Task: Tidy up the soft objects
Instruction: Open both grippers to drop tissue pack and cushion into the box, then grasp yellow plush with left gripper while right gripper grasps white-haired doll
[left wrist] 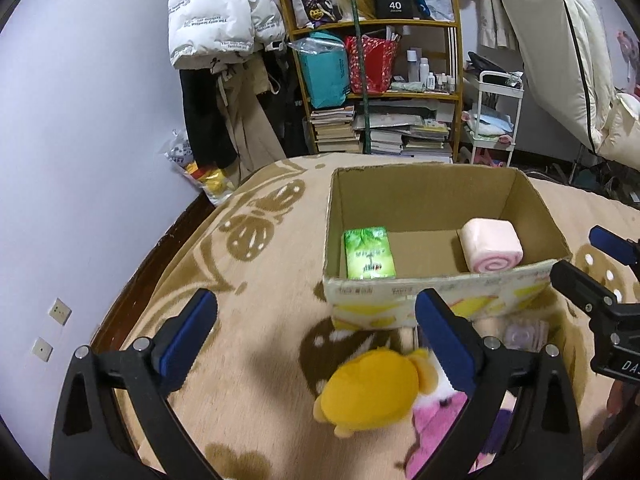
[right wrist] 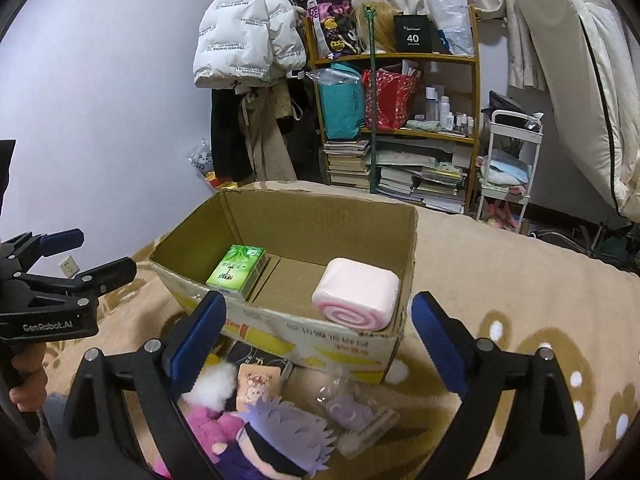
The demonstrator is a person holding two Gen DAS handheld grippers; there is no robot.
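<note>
An open cardboard box (left wrist: 436, 196) (right wrist: 288, 216) stands on the patterned blanket. Inside lie a green tissue pack (left wrist: 369, 253) (right wrist: 237, 268) at the left and a pink swirl-roll cushion (left wrist: 491, 245) (right wrist: 356, 300) at the right. In front of the box lie a yellow plush (left wrist: 368, 392), a pink plush (left wrist: 436, 428) (right wrist: 212, 420), a lilac-haired doll (right wrist: 284, 436) and a clear-wrapped purple item (right wrist: 352, 412) (left wrist: 524, 334). My left gripper (left wrist: 316, 332) is open above the yellow plush, holding nothing. My right gripper (right wrist: 318, 332) is open over the toys, empty, just short of the box's front wall.
A wooden shelf (left wrist: 376, 24) (right wrist: 400, 58) with books, bags and bottles stands behind, beside hanging coats (left wrist: 224, 24) and a white cart (left wrist: 496, 120). The blanket's edge (left wrist: 160, 264) drops toward a lilac wall on the left. A hand (right wrist: 28, 376) grips the left tool's handle.
</note>
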